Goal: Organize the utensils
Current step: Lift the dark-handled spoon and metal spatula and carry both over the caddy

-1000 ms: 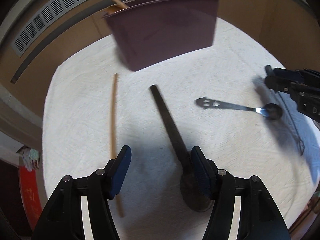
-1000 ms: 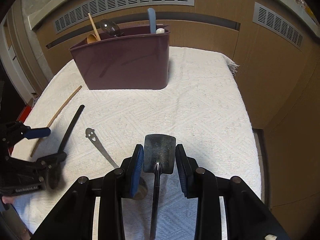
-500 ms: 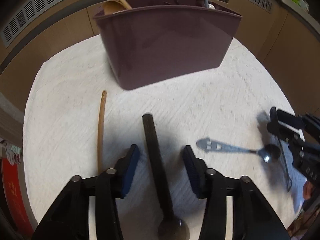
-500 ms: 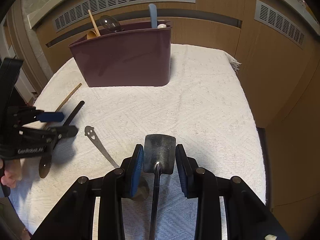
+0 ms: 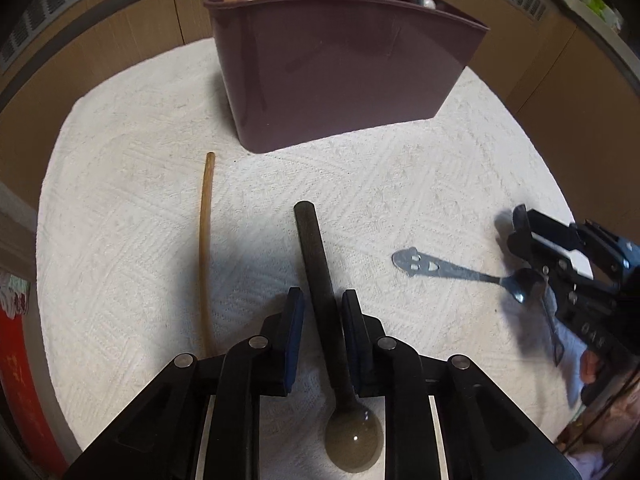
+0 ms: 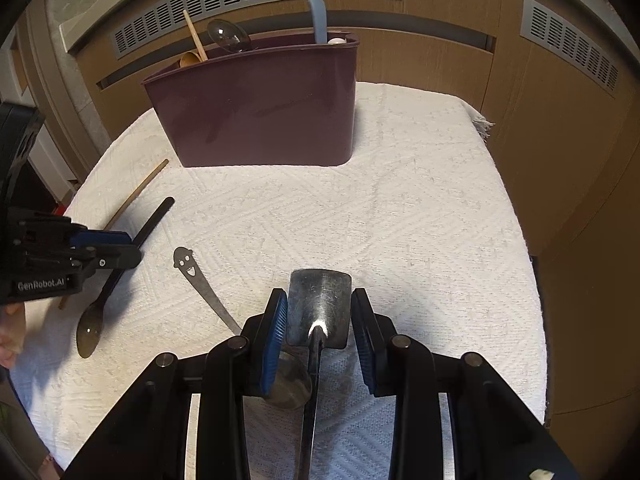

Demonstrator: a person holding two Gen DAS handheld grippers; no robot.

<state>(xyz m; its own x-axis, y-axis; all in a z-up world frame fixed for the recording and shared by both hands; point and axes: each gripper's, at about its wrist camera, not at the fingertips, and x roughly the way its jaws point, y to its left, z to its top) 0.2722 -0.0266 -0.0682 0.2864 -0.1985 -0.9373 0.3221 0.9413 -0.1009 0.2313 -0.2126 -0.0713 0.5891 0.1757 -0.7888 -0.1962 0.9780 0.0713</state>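
Observation:
A black spoon (image 5: 312, 248) lies on the white cloth (image 5: 120, 200), bowl toward me. My left gripper (image 5: 322, 294) straddles its handle with the jaws closing; a thin gap still shows on each side. In the right wrist view the left gripper (image 6: 130, 246) sits low over the black spoon (image 6: 154, 216). My right gripper (image 6: 319, 294) is shut on the flat blade of a metal spatula (image 6: 320, 304), whose handle runs back under the gripper. A steel spoon with a smiley-face handle (image 6: 200, 280) lies just left of it. The maroon utensil holder (image 6: 256, 112) stands at the back.
A thin wooden stick (image 5: 205, 248) lies left of the black spoon. The holder (image 5: 340, 68) contains a wooden spoon, a clear spoon and a blue handle. Brown cabinet fronts with vents surround the table, and the cloth's edge drops off at the right (image 6: 536, 280).
My left gripper shifted over the black spoon so the handle now lies between its fingers, and its jaws narrowed a lot. The right gripper and its spatula stayed put.

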